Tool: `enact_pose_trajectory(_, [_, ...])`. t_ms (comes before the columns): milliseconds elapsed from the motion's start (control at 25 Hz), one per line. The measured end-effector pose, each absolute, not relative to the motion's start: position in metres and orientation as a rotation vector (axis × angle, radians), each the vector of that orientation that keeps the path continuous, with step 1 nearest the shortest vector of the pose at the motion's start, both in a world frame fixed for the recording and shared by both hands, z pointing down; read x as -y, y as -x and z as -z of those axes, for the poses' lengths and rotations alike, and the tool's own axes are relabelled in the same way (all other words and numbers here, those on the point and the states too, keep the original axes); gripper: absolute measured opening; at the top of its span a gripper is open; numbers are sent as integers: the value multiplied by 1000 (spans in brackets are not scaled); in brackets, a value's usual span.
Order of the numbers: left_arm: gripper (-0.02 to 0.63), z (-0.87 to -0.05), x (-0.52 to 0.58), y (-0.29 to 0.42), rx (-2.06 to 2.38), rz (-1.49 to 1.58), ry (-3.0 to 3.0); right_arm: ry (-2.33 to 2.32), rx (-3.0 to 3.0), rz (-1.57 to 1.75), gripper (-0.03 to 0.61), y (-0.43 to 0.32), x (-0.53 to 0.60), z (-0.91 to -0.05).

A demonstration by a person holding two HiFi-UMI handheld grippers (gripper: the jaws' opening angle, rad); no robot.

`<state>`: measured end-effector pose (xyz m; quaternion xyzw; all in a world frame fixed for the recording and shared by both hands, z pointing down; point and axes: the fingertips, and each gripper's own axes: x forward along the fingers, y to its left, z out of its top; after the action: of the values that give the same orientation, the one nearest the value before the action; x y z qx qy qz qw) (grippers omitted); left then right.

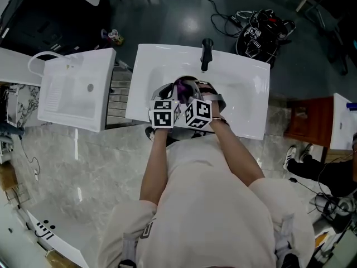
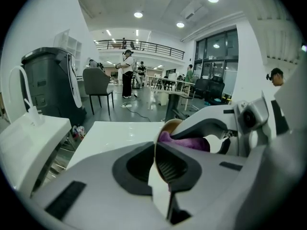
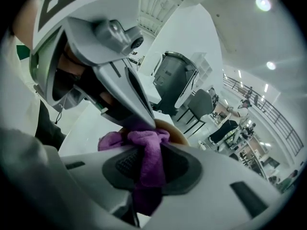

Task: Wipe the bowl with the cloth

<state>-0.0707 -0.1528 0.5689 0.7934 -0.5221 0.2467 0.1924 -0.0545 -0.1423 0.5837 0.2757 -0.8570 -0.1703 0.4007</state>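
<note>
Over the white sink (image 1: pixel 245 94) I hold both grippers close together. My left gripper (image 2: pixel 160 169) is shut on the rim of a tan bowl (image 2: pixel 169 127), which I see edge-on between its jaws. A purple cloth (image 3: pixel 149 159) hangs between the shut jaws of my right gripper (image 3: pixel 146 169), bunched against the inside of the bowl (image 3: pixel 176 134). From the left gripper view the cloth (image 2: pixel 184 142) lies in the bowl under the right gripper's finger (image 2: pixel 211 124). In the head view the cloth (image 1: pixel 182 85) shows just past the two marker cubes.
A black faucet (image 1: pixel 206 53) stands at the back of the sink. A second white basin (image 1: pixel 72 88) sits to the left. Cables and gear (image 1: pixel 262 29) lie on the dark floor behind. A grey bin (image 2: pixel 48 80) stands far left.
</note>
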Motion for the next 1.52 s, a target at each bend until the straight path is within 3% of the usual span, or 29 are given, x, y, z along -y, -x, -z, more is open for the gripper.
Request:
enact_pose_trajectory(760, [17, -594, 143, 94, 1491, -718, -2109, -893, 2242, 465, 92, 37, 160, -529])
enact_pose_trajectory(1160, [17, -605, 132, 82, 1460, -1022, -2267, -1334, 2347, 458, 91, -5, 194, -454])
enact_pose_trajectory(1400, [17, -585, 132, 76, 1553, -1373, -2520, -837, 2513, 1, 91, 38, 169, -524])
enact_pose_trajectory(1520, [17, -578, 134, 77, 1588, -1408, -2559, -707, 2472, -58, 91, 46, 156, -548])
